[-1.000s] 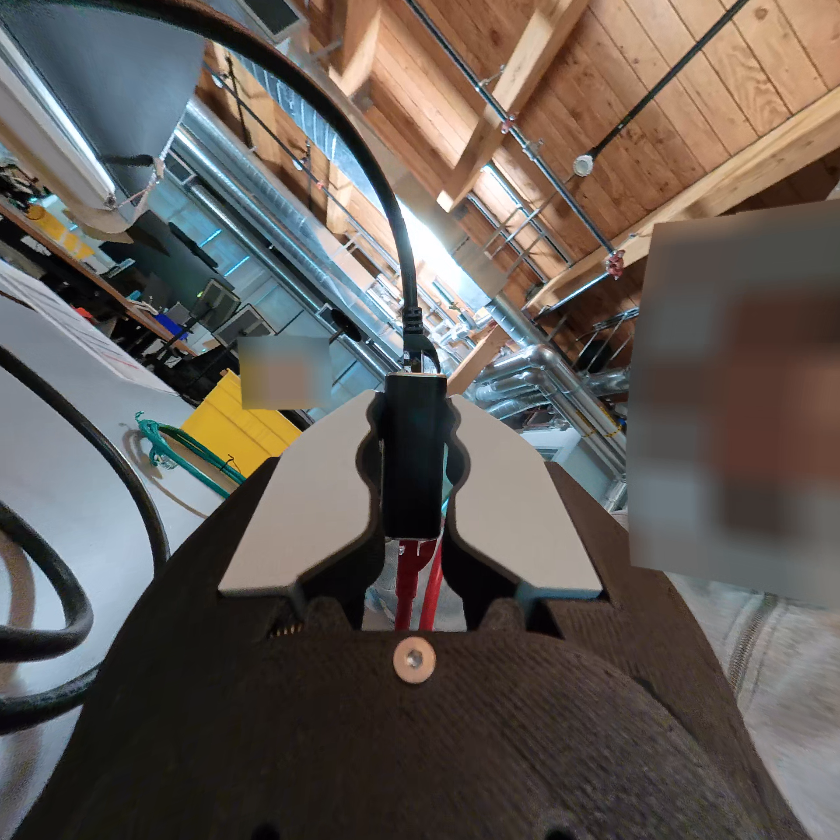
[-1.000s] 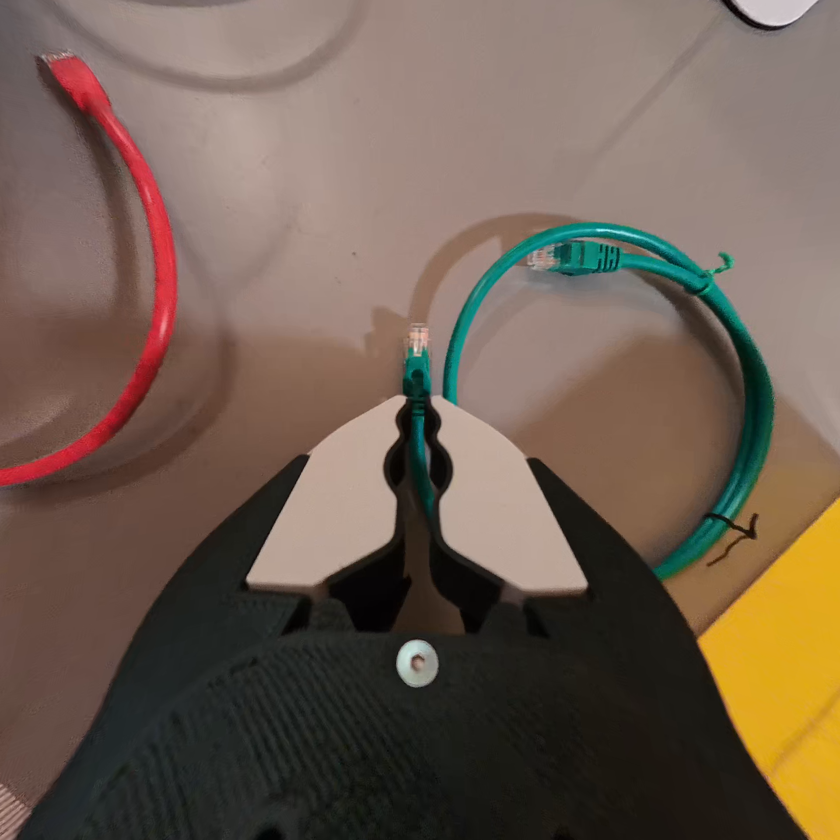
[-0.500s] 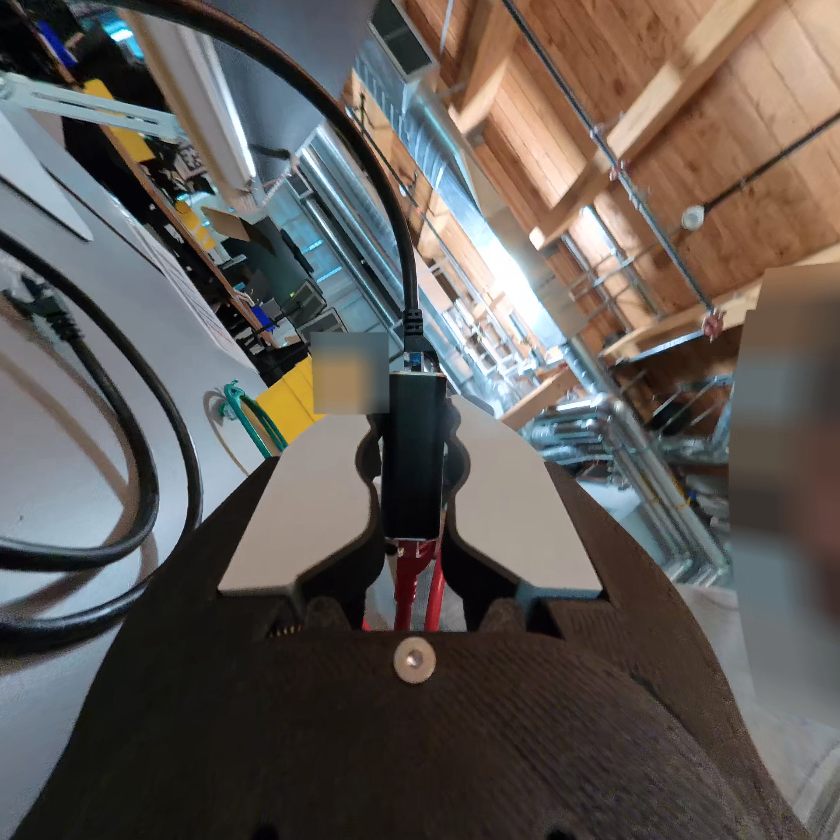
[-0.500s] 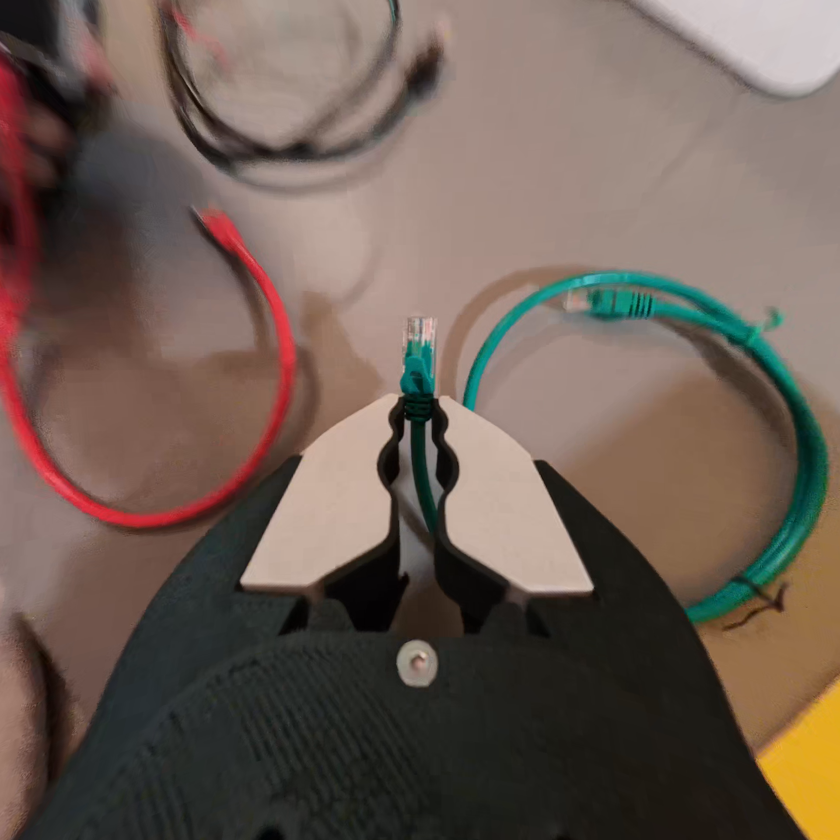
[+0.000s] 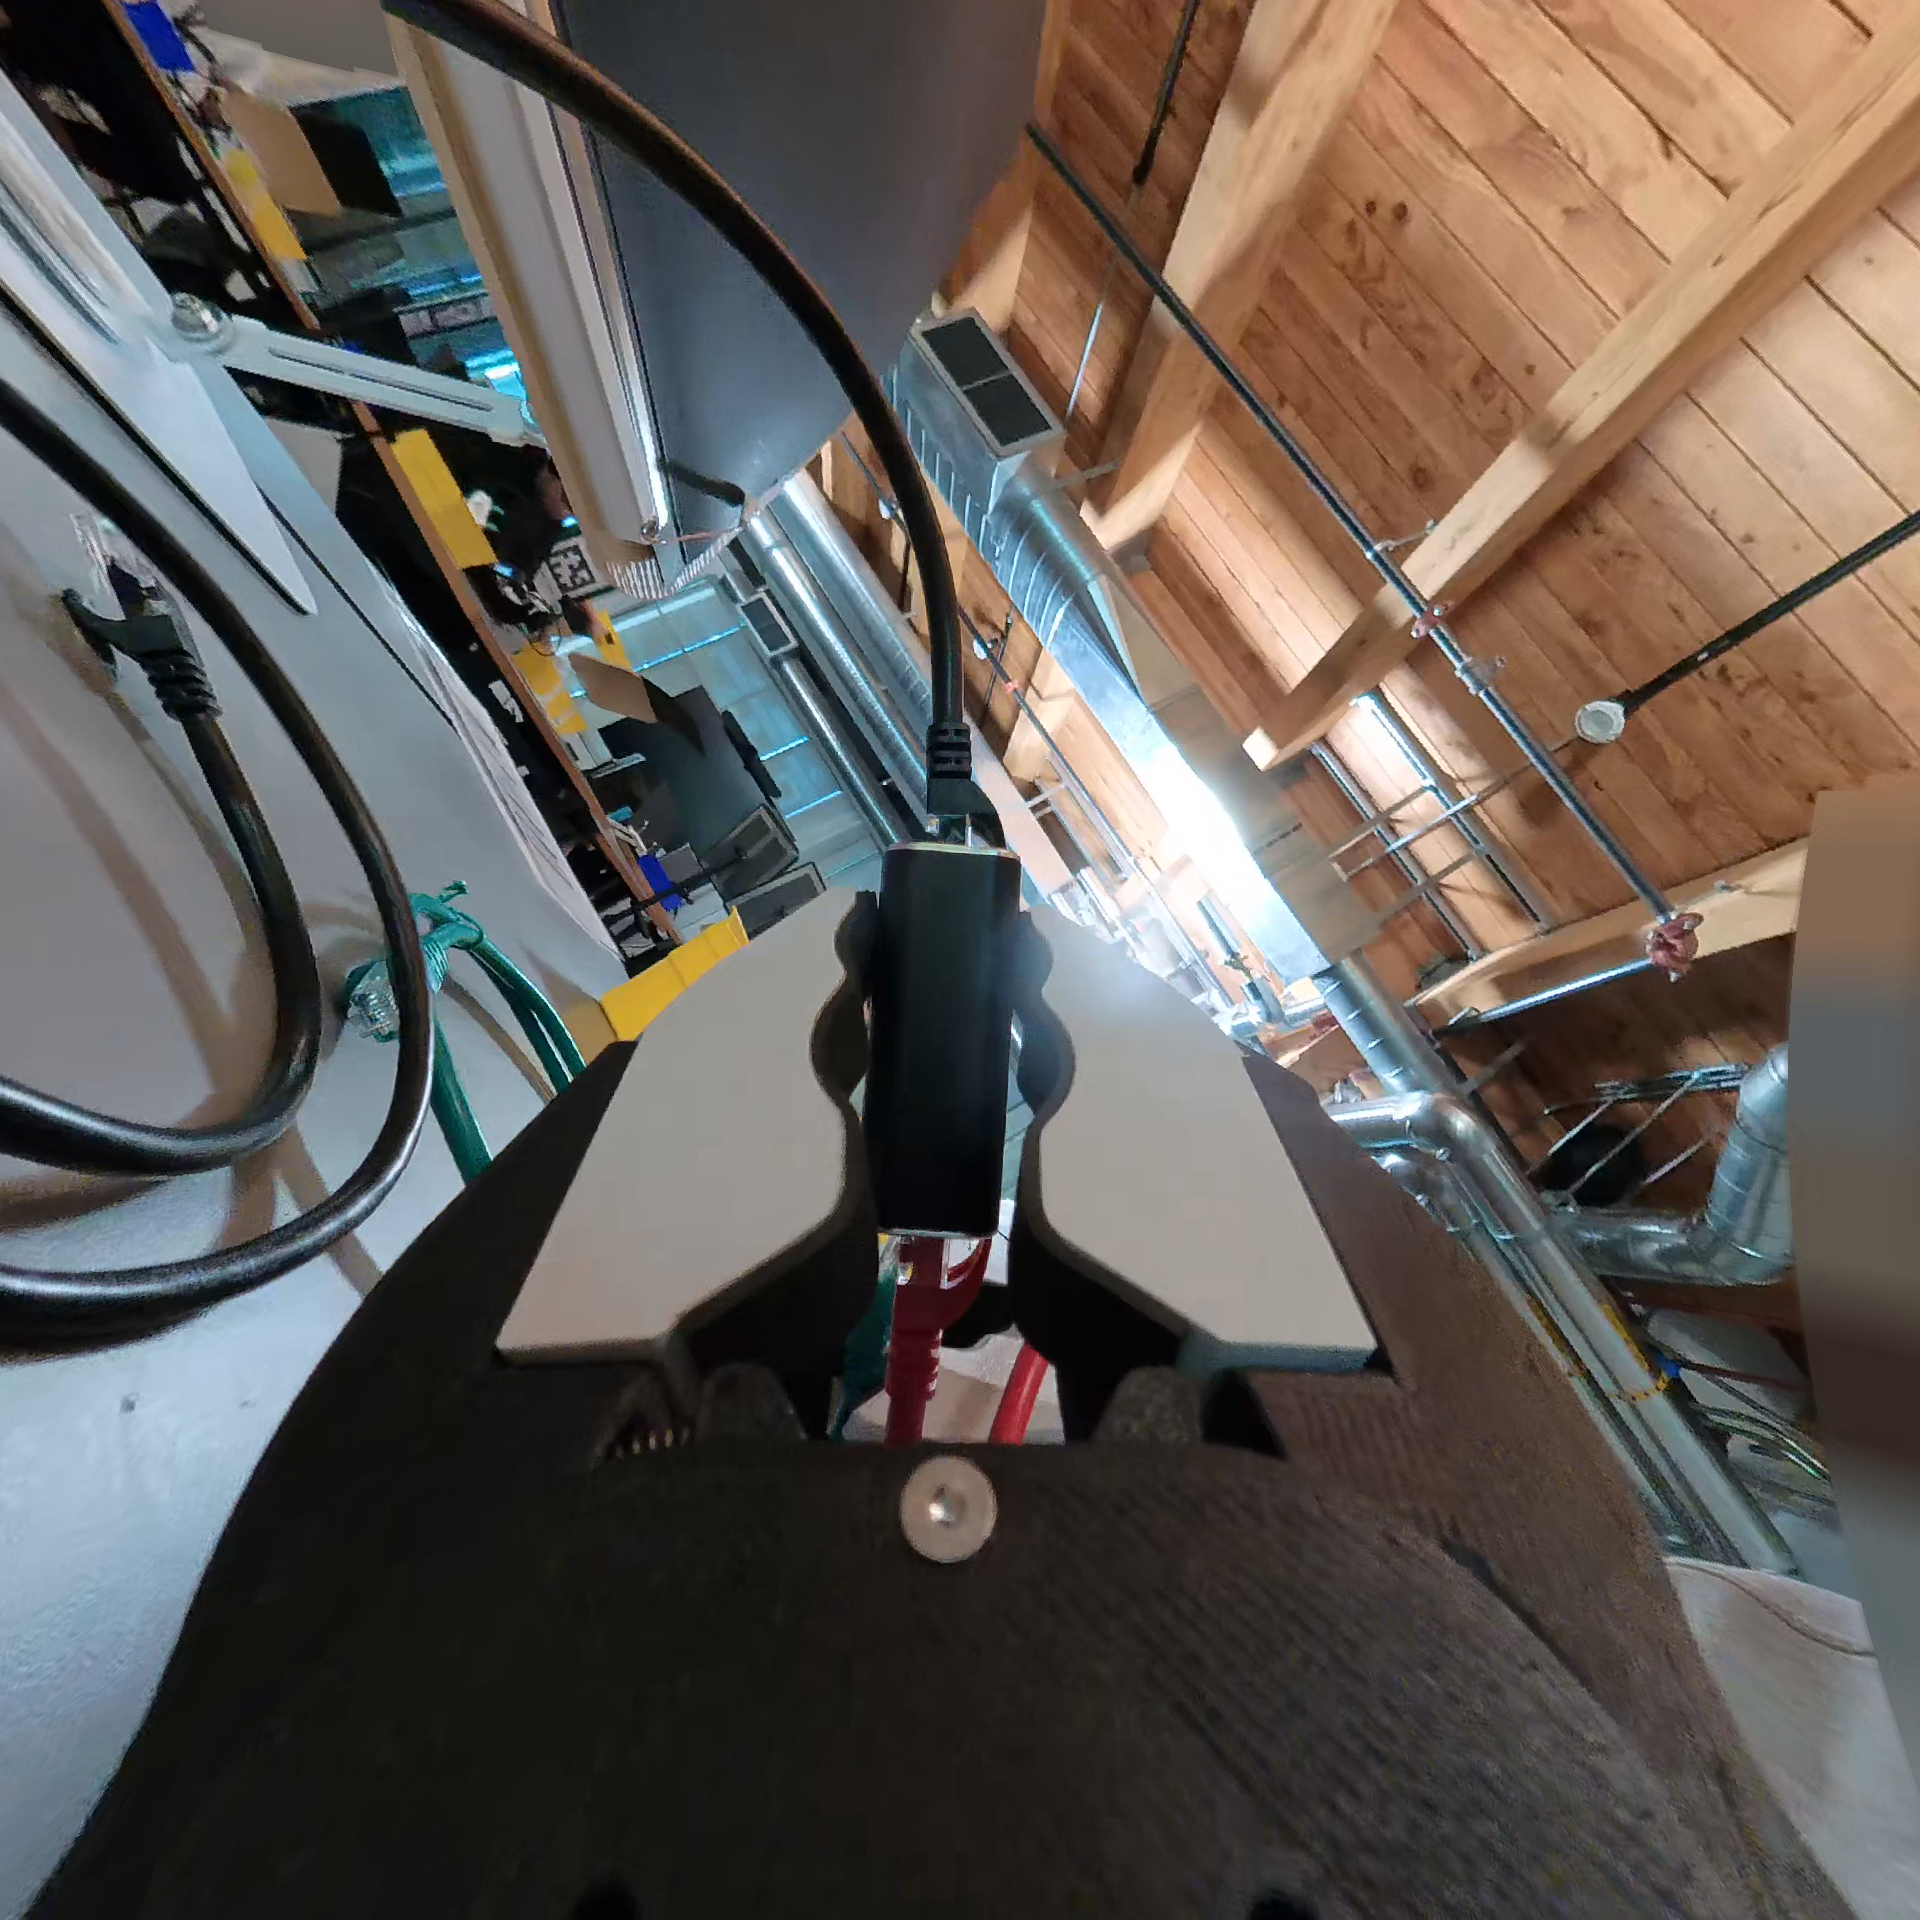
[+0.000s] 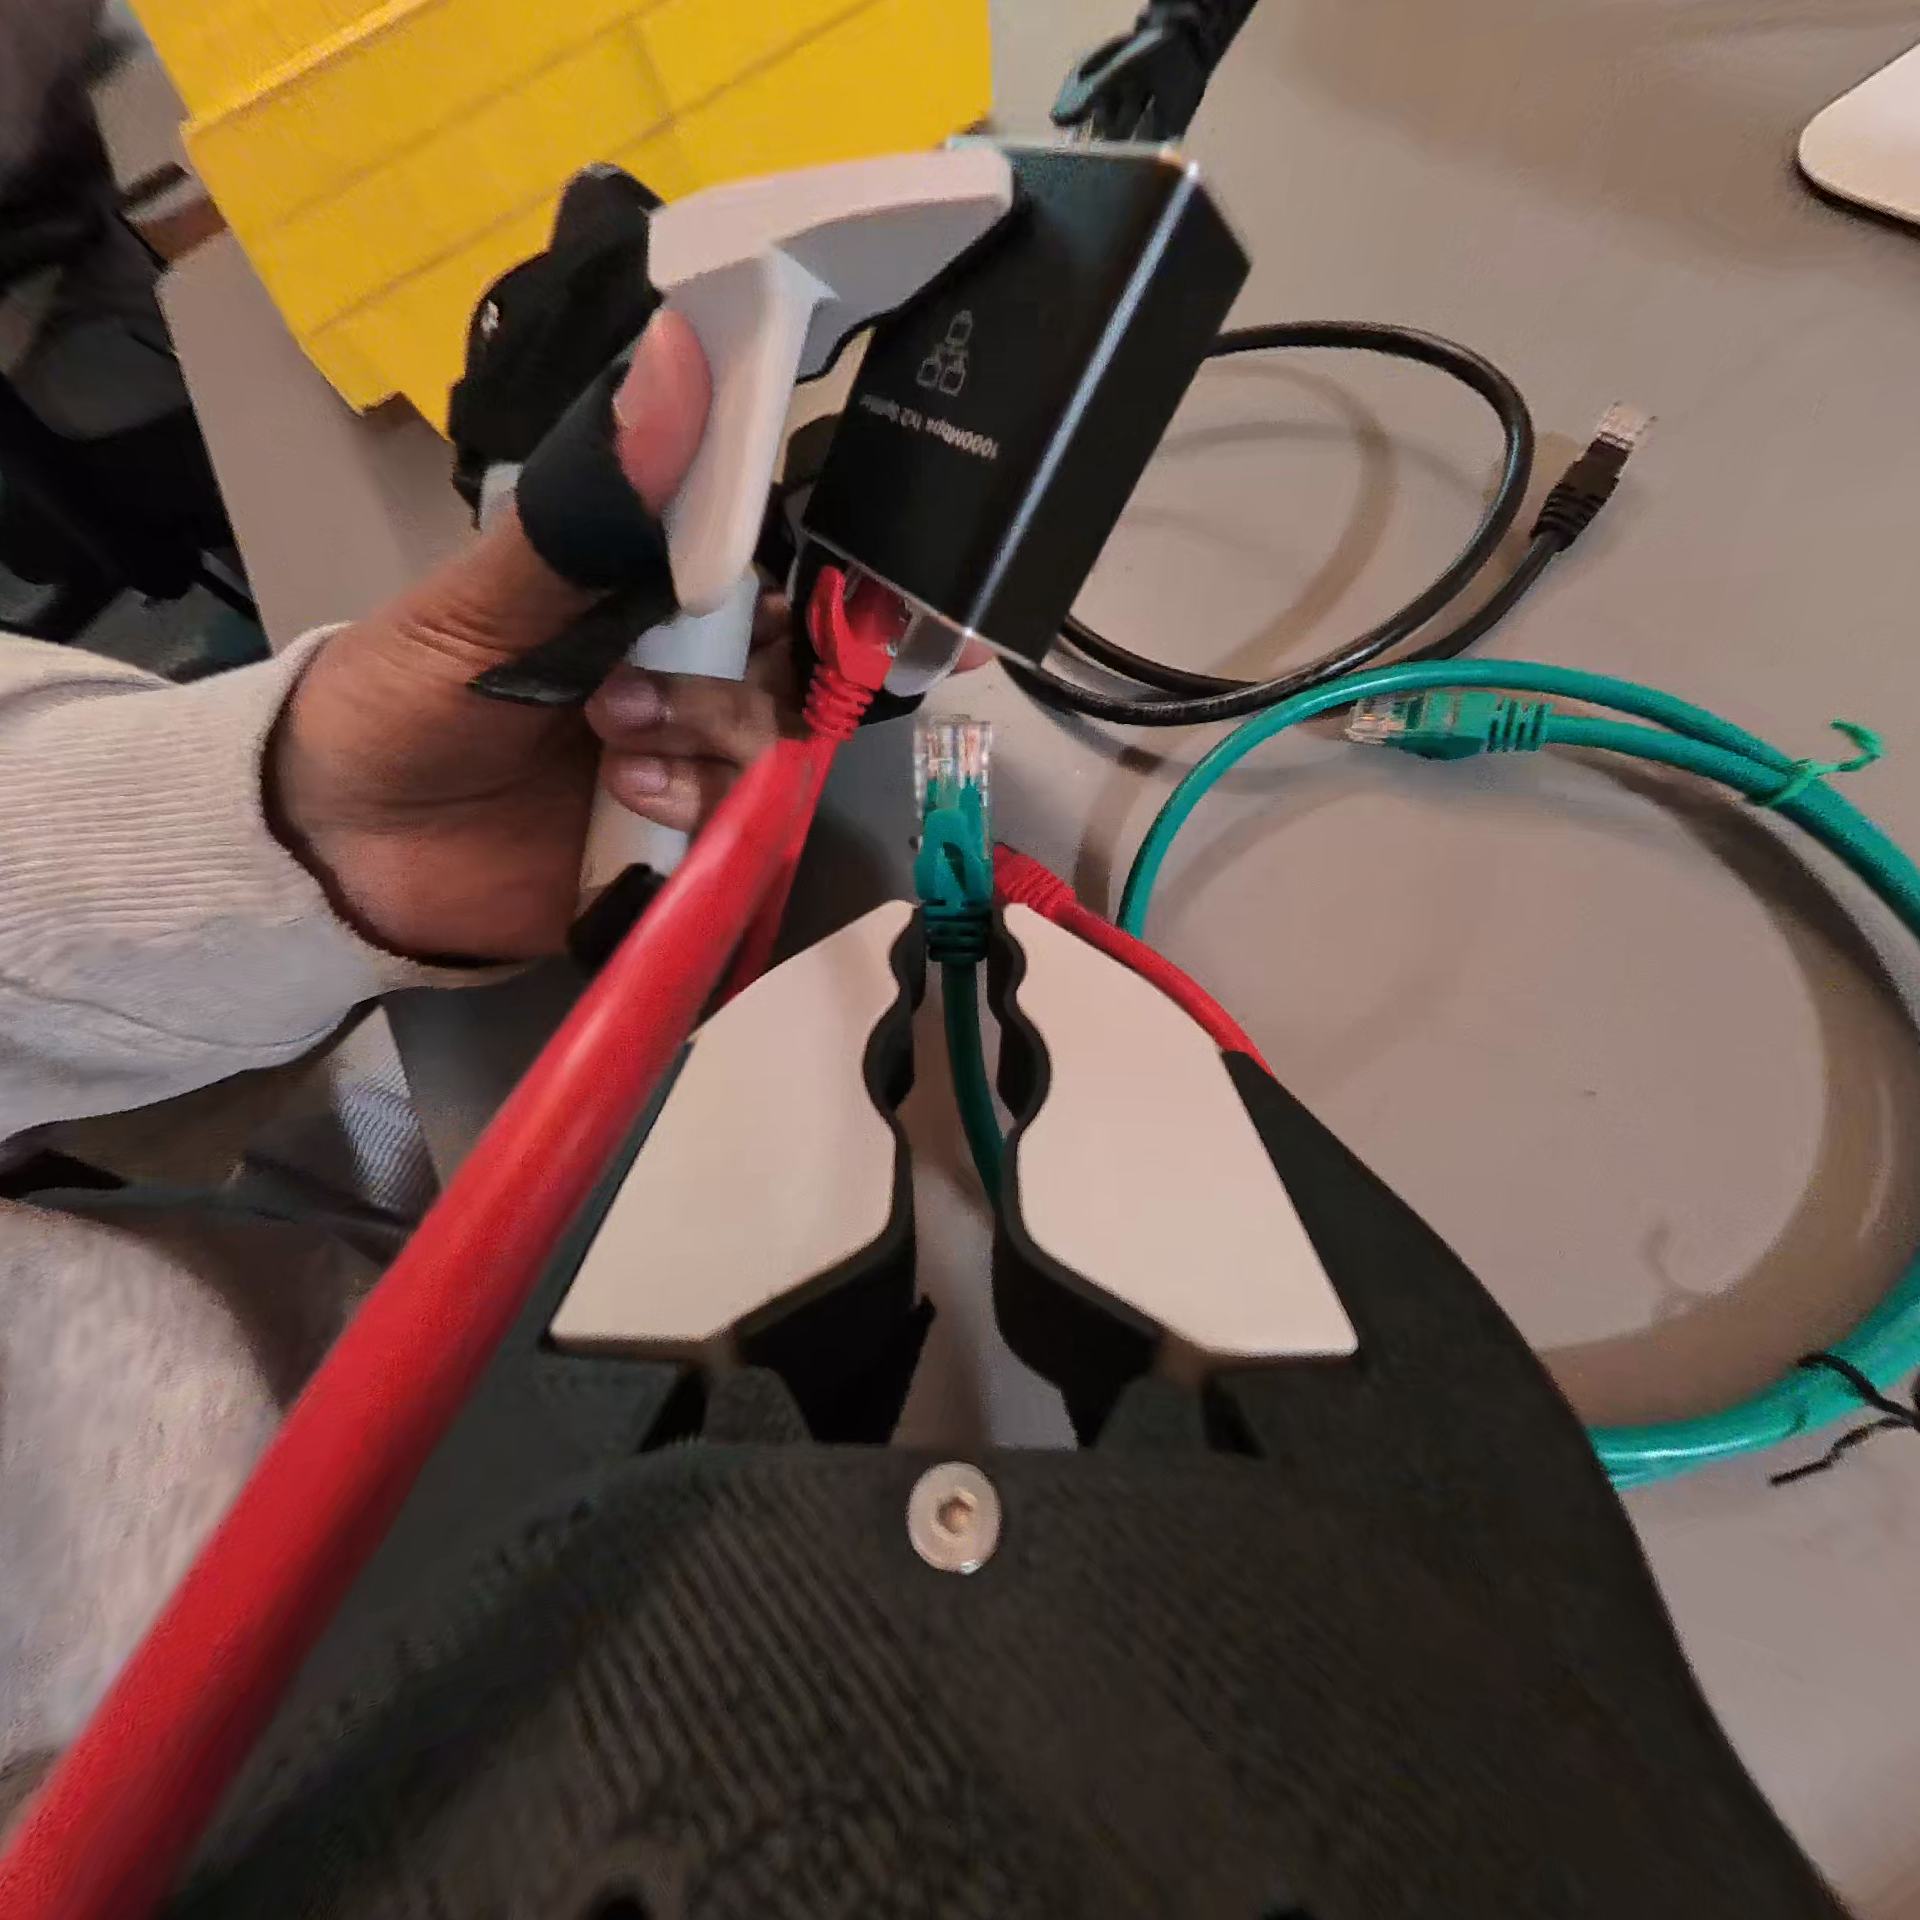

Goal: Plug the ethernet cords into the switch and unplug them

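Pinching green cord (image 6: 961, 1049): right claw (image 6: 953, 914).

Left gripper (image 5: 940, 1023): two pale grey wedge-shaped fingers (image 5: 707, 1164) with scalloped inner edges, black ribbed printed body, silver screw (image 5: 948, 1507) at centre. Right gripper (image 6: 961, 935): same build. Person's hand (image 6: 457, 748): cream ribbed knit sleeve (image 6: 114, 873), black band on thumb, possibly strap.

I see a grey table (image 6: 1558, 208) with a yellow bin (image 6: 499, 156) at its edge. Overhead: wood plank ceiling (image 5: 1558, 312) with beams, silver ducts (image 5: 1060, 582), sprinkler pipe (image 5: 1455, 644), bright skylight strip (image 5: 1205, 831). Cluttered shelves (image 5: 416, 468) behind.
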Demonstrator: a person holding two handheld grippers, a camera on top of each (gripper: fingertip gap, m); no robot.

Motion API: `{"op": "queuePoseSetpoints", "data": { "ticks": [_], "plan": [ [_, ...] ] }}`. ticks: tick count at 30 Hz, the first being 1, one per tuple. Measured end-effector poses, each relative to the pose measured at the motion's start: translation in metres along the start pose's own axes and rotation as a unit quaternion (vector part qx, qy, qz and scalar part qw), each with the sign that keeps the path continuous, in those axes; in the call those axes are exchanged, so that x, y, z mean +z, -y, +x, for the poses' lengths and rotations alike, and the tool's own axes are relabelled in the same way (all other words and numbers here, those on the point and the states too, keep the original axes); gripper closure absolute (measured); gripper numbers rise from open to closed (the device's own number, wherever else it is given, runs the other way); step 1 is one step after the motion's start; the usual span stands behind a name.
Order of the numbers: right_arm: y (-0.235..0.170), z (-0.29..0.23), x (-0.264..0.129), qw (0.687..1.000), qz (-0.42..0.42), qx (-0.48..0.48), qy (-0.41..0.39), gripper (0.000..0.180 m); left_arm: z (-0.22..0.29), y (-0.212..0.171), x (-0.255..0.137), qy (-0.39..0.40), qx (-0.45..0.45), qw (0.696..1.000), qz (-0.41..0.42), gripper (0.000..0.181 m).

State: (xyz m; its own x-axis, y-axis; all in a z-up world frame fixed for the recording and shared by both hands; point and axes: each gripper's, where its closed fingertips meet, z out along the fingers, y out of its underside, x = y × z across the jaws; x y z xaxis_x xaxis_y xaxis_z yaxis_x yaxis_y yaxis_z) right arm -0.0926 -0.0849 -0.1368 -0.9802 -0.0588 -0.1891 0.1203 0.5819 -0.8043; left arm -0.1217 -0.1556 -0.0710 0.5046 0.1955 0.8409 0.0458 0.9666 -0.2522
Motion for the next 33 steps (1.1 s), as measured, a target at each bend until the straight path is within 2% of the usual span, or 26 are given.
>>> {"op": "queuePoseSetpoints", "data": {
  "ticks": [1,2,4,8,17,28,33],
  "plan": [
    [-0.001,-0.002,0.002,1.0,-0.001,0.001,0.0,0.169,0.0,-0.002,0.0,0.004,0.003,1.0,-0.002,0.156],
    [-0.001,-0.003,0.004,1.0,0.0,0.006,0.003,0.173,-0.001,-0.005,0.001,0.006,0.009,1.0,-0.006,0.156],
    [0.001,-0.003,0.006,1.0,0.004,0.02,-0.002,0.169,-0.001,-0.011,0.002,0.011,0.018,1.0,-0.017,0.156],
    [0.002,-0.002,0.008,0.999,0.015,0.037,-0.014,0.172,0.003,-0.015,0.004,0.02,0.044,0.999,-0.011,0.157],
    [0.005,0.003,0.002,0.998,0.028,0.017,-0.051,0.17,0.001,-0.013,0.0,0.055,0.086,0.995,0.002,0.157],
    [0.004,0.025,-0.011,0.995,0.034,0.016,-0.088,0.17,-0.01,-0.03,0.004,0.09,0.107,0.988,-0.068,0.156],
    [0.003,0.027,-0.014,0.995,0.033,0.002,-0.097,0.169,-0.009,-0.032,0.004,0.097,0.117,0.986,-0.064,0.156]
  ]
}}
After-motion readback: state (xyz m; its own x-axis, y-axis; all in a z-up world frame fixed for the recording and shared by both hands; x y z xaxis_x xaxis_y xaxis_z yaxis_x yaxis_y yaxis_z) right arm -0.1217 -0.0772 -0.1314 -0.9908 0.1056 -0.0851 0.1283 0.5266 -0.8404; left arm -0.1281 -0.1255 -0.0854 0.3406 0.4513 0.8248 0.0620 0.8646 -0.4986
